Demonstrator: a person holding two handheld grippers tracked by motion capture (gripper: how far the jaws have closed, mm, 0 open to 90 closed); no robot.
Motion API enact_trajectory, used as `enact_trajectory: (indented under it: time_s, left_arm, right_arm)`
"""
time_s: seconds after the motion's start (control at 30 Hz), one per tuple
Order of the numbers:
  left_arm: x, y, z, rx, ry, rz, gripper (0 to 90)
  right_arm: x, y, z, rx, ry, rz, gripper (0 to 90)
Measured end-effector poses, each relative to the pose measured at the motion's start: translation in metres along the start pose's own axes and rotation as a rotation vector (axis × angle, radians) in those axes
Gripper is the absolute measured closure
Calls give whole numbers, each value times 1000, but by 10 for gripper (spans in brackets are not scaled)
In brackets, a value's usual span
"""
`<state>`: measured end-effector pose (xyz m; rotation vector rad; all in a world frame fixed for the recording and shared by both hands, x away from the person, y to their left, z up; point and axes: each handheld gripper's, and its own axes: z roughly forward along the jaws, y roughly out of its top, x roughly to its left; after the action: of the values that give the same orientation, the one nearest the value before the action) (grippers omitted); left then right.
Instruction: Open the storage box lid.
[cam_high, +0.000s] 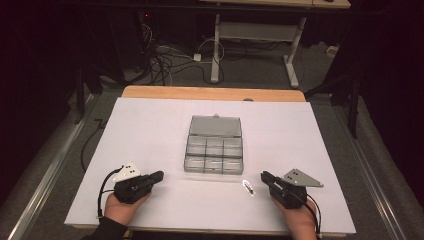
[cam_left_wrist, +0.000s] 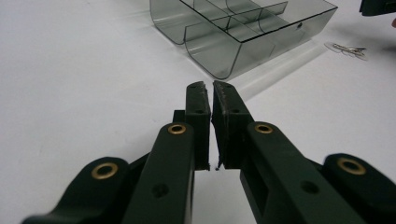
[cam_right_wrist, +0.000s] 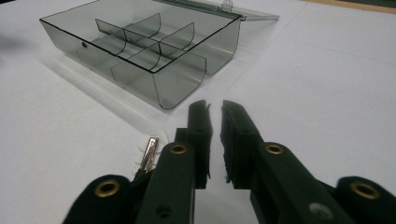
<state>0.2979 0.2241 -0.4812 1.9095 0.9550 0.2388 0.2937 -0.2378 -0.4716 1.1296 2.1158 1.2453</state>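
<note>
Left tool (cam_high: 159, 175) low over bench (cam_high: 150, 130), level, jaws nearly closed, nothing between. Right tool (cam_high: 264, 176) likewise, slim gap, empty, hair clip (cam_high: 248, 187) just beside its tip. Open compartment box (cam_high: 214, 150) between both, ahead.

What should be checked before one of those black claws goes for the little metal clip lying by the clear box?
1. Hair clip free on the white table cover, apart from the box: ok.
2. Right gripper near the clip, which lies just left of its jaws: ok.
3. Right jaws wide enough to straddle the clip: not ok, only a narrow gap.
4. Left gripper empty and out of the way: ok, jaws almost together.
5. Organizer box open, lid laid back: ok.
6. Compartments free of contents: ok, as far as the tinted walls show.
</note>
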Motion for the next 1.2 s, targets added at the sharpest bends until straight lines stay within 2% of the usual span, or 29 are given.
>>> enact_trajectory:
  time_s: [0.13, 0.2, 0.23, 0.43, 0.6, 0.73, 0.83, 0.93, 1.0, 1.2]
  left_arm:
    - [-1, 2, 1, -3, -23, 7, 762]
    - [-1, 2, 1, -4, -28, 12, 716]
    - [0, 2, 1, -7, -27, 10, 660]
    - [2, 2, 3, -8, -6, 19, 475]
    - [1, 3, 4, -9, 21, 31, 308]
    - [0, 3, 5, -1, 27, 32, 213]
    - [0, 4, 6, 6, 33, 34, 149]
    - [0, 4, 6, 7, 28, 35, 143]
    - [0, 4, 7, 8, 27, 35, 132]
    - [-1, 5, 8, 12, 31, 32, 18]
  right_arm:
    - [1, 0, 1, 4, -5, -3, 713]
    - [0, -2, 2, 20, 12, 1, 646]
    - [-1, -2, 4, 26, 17, -1, 608]
    - [-2, -2, 3, 43, 58, 13, 431]
    - [-3, -3, 1, 26, 57, 6, 331]
    - [-2, -3, 1, 19, 57, 3, 244]
    - [-3, -3, 1, 6, 66, 11, 192]
    - [-3, -2, 1, 2, 76, 21, 154]
    - [-2, -2, 1, 1, 71, 20, 116]
    - [0, -2, 4, 14, 43, 13, 4]
